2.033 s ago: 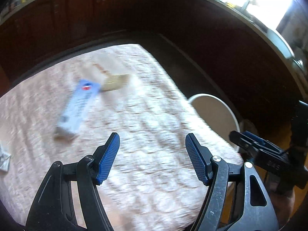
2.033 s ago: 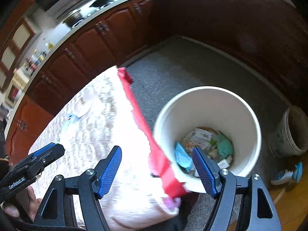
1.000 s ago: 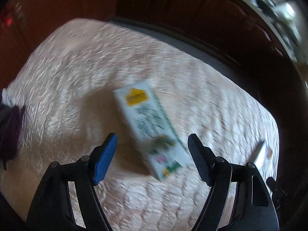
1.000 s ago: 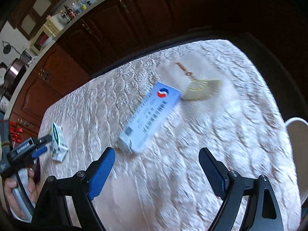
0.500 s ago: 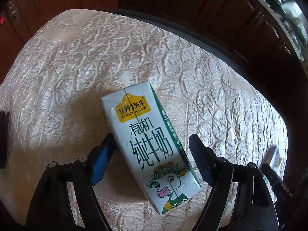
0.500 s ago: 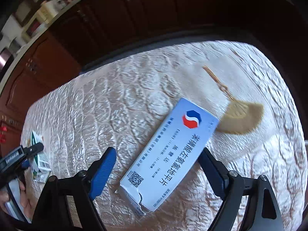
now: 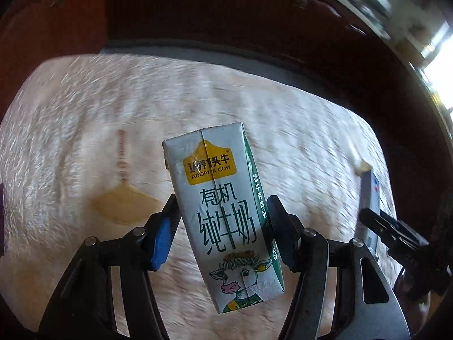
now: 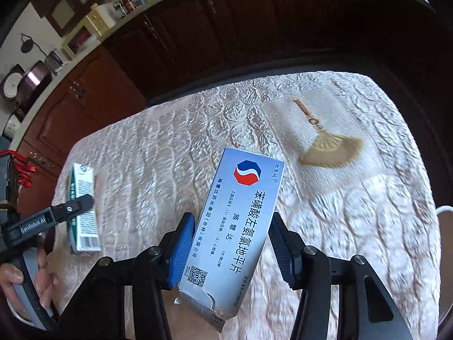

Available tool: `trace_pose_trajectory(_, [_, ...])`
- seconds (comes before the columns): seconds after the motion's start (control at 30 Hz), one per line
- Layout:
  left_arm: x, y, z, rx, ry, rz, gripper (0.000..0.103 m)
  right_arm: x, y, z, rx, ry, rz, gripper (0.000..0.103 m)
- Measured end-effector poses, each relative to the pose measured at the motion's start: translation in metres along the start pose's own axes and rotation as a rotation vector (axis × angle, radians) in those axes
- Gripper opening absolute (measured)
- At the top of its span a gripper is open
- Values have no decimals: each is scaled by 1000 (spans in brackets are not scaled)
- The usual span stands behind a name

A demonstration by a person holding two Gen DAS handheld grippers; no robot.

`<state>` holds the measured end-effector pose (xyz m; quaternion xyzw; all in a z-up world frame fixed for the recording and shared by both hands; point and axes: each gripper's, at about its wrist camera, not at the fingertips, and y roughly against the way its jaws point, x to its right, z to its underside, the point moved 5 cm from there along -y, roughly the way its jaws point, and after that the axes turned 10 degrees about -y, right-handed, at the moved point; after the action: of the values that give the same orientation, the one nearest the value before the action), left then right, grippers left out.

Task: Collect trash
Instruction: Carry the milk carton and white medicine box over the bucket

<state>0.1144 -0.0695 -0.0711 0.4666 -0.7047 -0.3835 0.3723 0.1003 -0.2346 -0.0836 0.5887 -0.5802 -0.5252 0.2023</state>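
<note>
A white and green milk carton (image 7: 223,215) with a cartoon cow is held between the blue pads of my left gripper (image 7: 222,233), lifted off the cream tablecloth (image 7: 85,130). A light blue medicine box (image 8: 235,229) with a torn near end sits between the pads of my right gripper (image 8: 232,248), which is shut on it. In the right wrist view the left gripper (image 8: 56,212) and the milk carton (image 8: 82,212) show at the far left. In the left wrist view the right gripper (image 7: 396,235) and the medicine box (image 7: 368,209) show at the far right.
The table is covered by a quilted cream cloth (image 8: 170,147) with embroidered gold fans (image 8: 331,150). Dark wooden cabinets (image 8: 198,36) stand behind the table. The white rim of a bin (image 8: 446,215) shows past the table's right edge.
Both grippers have closed on their items: the left on the milk carton, the right on the medicine box. The carton has come up off the cloth and the background is blurred by motion.
</note>
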Motion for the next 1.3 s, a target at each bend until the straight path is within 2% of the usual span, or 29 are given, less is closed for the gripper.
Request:
trace_pose_trajectory(0.33, [97,4,9,7,-172,58,59,24,65,26,80,-42,1,52])
trace_pose_trajectory(0.8, [228,12,21,10,-393,172,58,136,174,55,212,-193,89,51])
trace_pose_trajectory(1.1, [312,7,24,-7,-491,265,58,215,214,74,252,-329,164,51])
trace_pose_trajectory(1.3, [361,-3,23,-27,-515,321,58,269,221,85,247,-422,215,51])
